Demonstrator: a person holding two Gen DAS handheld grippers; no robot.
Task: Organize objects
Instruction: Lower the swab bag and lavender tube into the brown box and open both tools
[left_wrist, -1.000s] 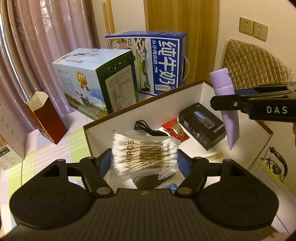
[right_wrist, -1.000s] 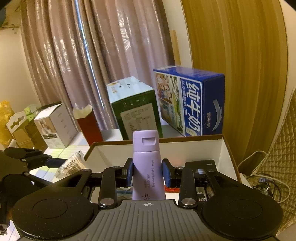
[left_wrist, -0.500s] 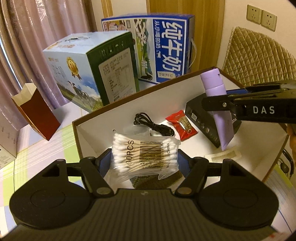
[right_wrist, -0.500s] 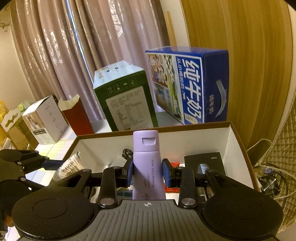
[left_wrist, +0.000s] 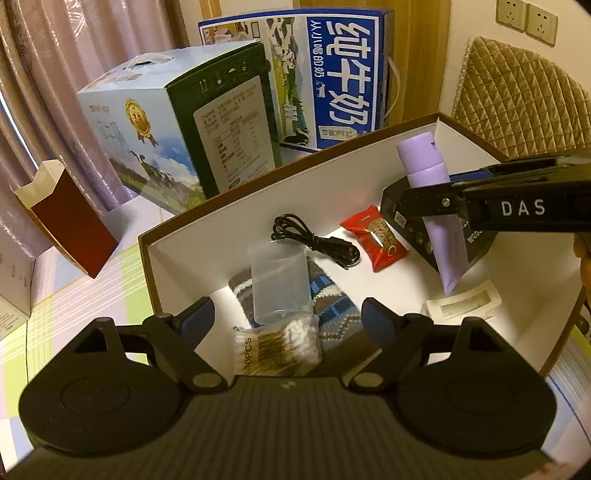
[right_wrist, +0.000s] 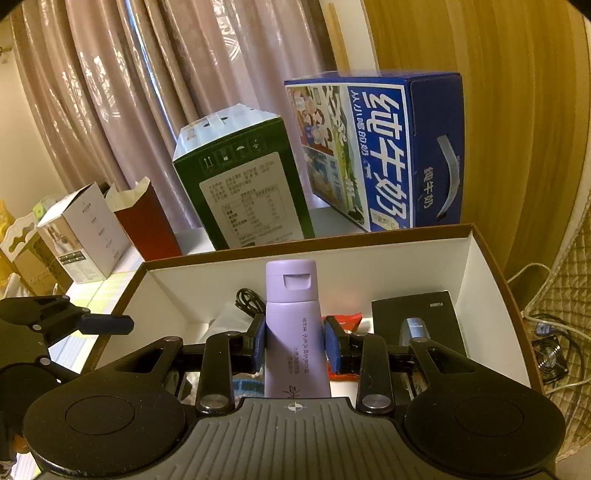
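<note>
Here the lavender tube is clamped at mid-body by the right gripper, cap up, over the open box. It is judged light, smooth and squeezable, so the stiffer shoulder below the cap would be the safer hold. The left gripper stands wide open and empty; the cotton-swab pack, soft and crinkly, lies loose beneath it on the knitted cloth.
</note>
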